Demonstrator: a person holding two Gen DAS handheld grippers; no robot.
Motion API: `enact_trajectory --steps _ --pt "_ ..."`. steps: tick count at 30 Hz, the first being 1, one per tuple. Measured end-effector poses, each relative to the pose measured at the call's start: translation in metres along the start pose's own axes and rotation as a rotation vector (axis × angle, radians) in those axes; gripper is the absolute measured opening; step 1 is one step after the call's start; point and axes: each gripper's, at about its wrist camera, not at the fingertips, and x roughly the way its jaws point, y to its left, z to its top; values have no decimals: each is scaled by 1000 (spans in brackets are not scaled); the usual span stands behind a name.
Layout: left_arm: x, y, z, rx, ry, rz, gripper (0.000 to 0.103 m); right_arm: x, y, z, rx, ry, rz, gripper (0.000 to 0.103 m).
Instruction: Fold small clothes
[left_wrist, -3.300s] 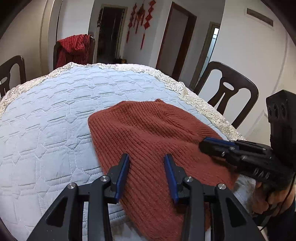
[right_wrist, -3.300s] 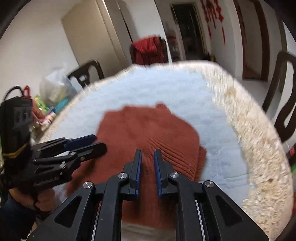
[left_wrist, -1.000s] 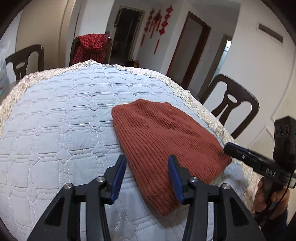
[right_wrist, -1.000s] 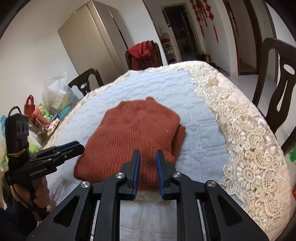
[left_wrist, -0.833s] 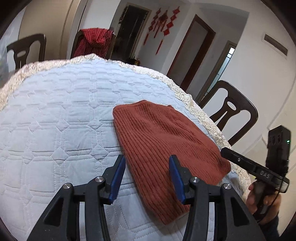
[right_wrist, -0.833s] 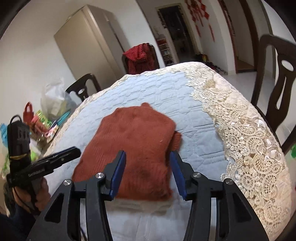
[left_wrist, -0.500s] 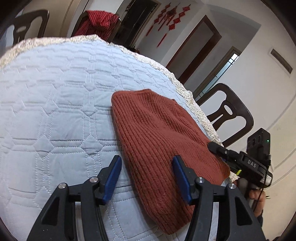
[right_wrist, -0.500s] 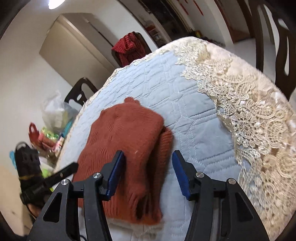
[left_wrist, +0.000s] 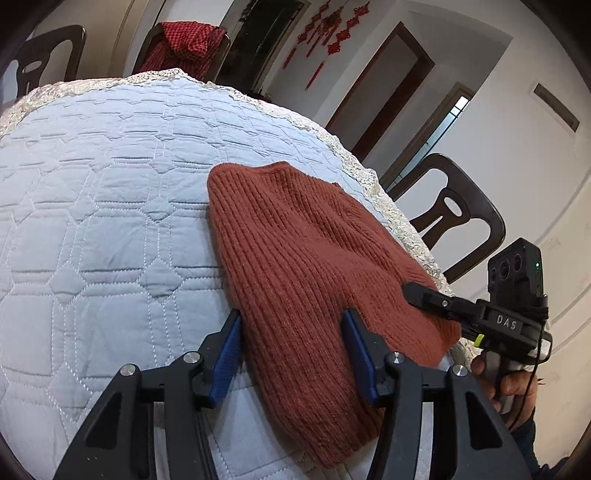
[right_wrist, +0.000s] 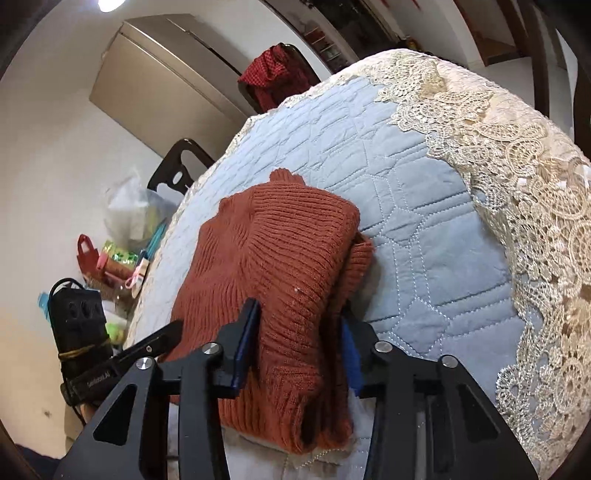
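A rust-red ribbed knit sweater (left_wrist: 303, 266) lies folded on the pale blue quilted tablecloth (left_wrist: 103, 206), near the table's near edge. My left gripper (left_wrist: 291, 339) is open, its blue-padded fingers straddling the sweater's near left edge. My right gripper (right_wrist: 299, 332) is open too, its fingers on either side of the thick folded right edge of the sweater (right_wrist: 280, 258). The right gripper also shows in the left wrist view (left_wrist: 417, 293) at the sweater's right side. The left gripper shows in the right wrist view (right_wrist: 162, 334) at the sweater's left.
A cream lace border (right_wrist: 517, 184) rims the round table. Dark wooden chairs (left_wrist: 454, 210) stand around it, one draped with a red checked cloth (left_wrist: 184, 40). Bags and small items (right_wrist: 122, 251) sit beyond the table's left side.
My right gripper has opened and moved down onto the sweater's right folded edge. My left gripper has stayed open and closed in on the left edge. The sweater lies folded narrower than before.
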Motion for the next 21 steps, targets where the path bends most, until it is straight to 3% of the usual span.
enact_trajectory --steps 6,14,21 --pt "-10 -12 7 53 -23 45 35 -4 8 3 -15 -13 -4 30" --pt "-44 -13 17 111 -96 62 33 -13 46 8 -95 -49 42 28" --pt "-76 32 30 84 -140 104 33 17 85 15 -165 -30 94 28"
